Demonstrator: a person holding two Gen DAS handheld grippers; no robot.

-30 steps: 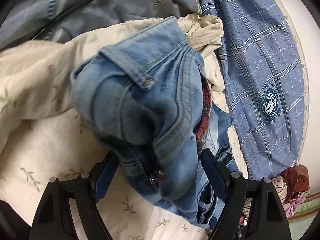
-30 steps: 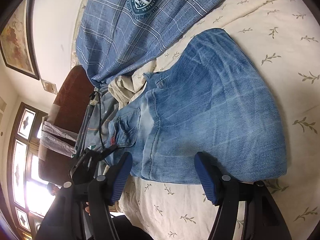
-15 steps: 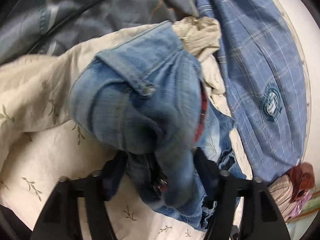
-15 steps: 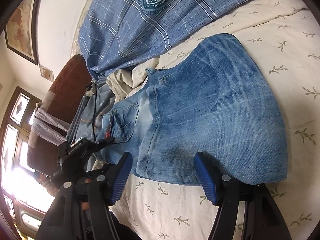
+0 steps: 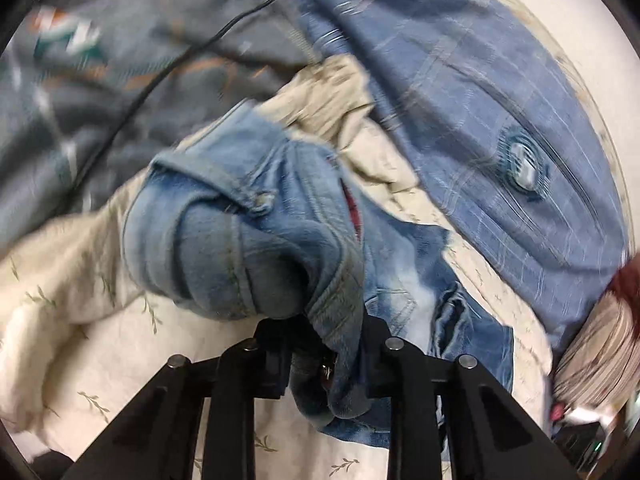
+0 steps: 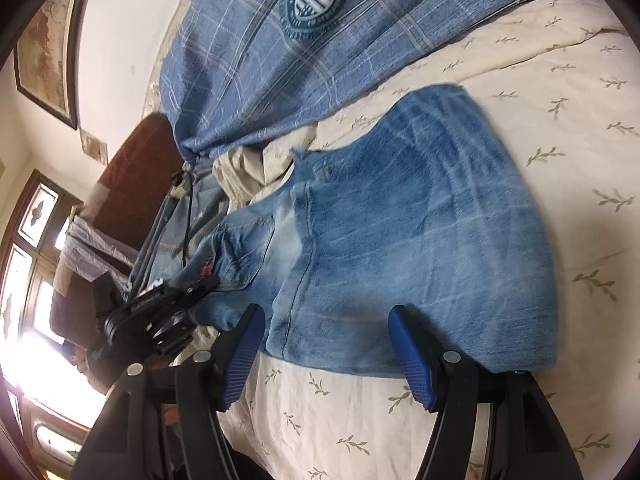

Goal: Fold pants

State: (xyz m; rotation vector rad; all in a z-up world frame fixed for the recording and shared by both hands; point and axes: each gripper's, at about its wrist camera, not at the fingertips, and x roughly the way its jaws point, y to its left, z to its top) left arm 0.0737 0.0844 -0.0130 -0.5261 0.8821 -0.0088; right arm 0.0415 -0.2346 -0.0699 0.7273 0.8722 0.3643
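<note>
The jeans [image 6: 400, 240] lie on the leaf-print sheet [image 6: 540, 80], long axis running from the flat leg end before the spread, empty right gripper [image 6: 328, 344] to the waistband, bunched and clenched in the left gripper [image 5: 324, 344], the nearer tool there.

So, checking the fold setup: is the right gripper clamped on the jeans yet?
No, the right gripper hangs open above the jeans.
</note>
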